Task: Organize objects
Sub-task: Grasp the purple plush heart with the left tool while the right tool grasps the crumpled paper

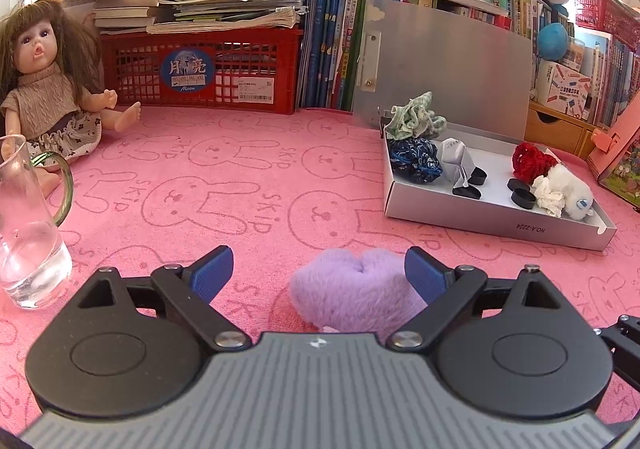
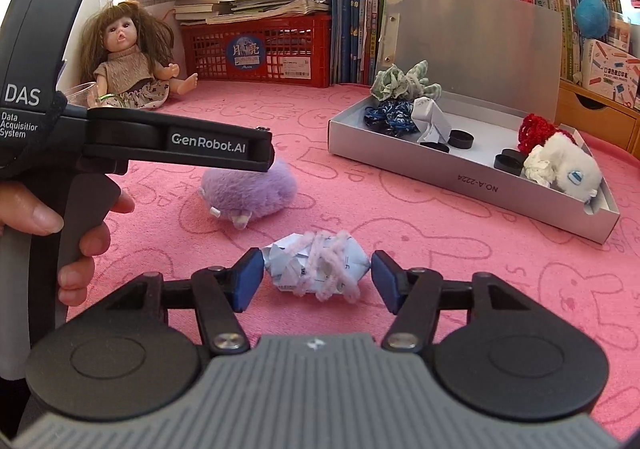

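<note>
While both grippers stand wide and empty short of the box [image 2: 472, 165], pickup step in hand: right gripper [image 2: 318, 281] straddling paper wad [image 2: 316, 265], left gripper [image 1: 320, 275] around pompom [image 1: 356, 293]; next, probably close, lift, carry to box.

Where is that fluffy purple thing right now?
The fluffy purple scrunchie lies on the pink cloth between the left claw's open fingers, against the right-hand one, short of the grey box.
</note>
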A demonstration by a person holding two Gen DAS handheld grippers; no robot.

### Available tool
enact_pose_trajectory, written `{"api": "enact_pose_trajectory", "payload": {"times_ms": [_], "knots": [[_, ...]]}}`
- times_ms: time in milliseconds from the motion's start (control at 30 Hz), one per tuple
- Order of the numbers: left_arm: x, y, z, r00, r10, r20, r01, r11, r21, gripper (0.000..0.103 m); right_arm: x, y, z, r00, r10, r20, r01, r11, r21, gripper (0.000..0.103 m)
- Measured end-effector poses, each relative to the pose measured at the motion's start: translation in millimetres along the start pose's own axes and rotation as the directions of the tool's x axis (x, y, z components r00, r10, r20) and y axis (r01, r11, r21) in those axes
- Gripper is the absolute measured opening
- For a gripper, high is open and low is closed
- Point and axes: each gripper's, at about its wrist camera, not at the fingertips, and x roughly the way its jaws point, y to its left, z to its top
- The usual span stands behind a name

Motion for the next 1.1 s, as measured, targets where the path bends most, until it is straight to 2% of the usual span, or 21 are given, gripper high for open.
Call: {"api": "enact_pose_trajectory", "payload": {"times_ms": [267, 433, 500, 567, 667, 800, 1100], "knots": [[3.6, -20.0, -15.0, 1.000, -0.017, -0.009, 0.018, 0.999, 0.050, 0.096, -11.4, -40.1, -0.5, 0.988, -0.156, 0.013, 0.154, 0.983, 0.095, 0.063], [17.4, -31.6, -16.6, 0.998, 0.003, -0.068, 0.001, 0.998, 0.064, 0.097, -9.6, -59.5, -0.7, 0.974, -0.226, 0.000, 0.223, 0.963, 0.150, 0.063], [23.9, -34.7, -16.7, 0.995, 0.020, -0.102, -0.012, 0.997, 0.078, 0.097, -8.6, -61.9, -0.9, 0.971, -0.237, -0.004, 0.235, 0.959, 0.156, 0.063], [25.1, -38.9, -16.4, 0.995, 0.031, -0.098, -0.022, 0.995, 0.098, 0.095, -8.4, -63.6, -2.2, 0.971, -0.241, -0.008, 0.239, 0.957, 0.163, 0.063], [22.3, -43.1, -15.4, 0.995, 0.056, -0.079, -0.047, 0.993, 0.111, 0.081, -8.9, -63.7, -2.8, 0.969, -0.245, -0.008, 0.243, 0.957, 0.160, 0.063], [11.5, -44.7, -14.6, 0.997, 0.014, -0.076, -0.008, 0.996, 0.086, 0.080, -14.4, -64.7, -2.6, 0.969, -0.247, 0.002, 0.244, 0.957, 0.158, 0.063], [-25.6, -71.9, -24.3, 0.996, -0.082, -0.029, 0.085, 0.987, 0.138, 0.081, -32.8, -74.4, -8.2, 0.967, -0.255, 0.008, 0.250, 0.951, 0.184, 0.063]]}}
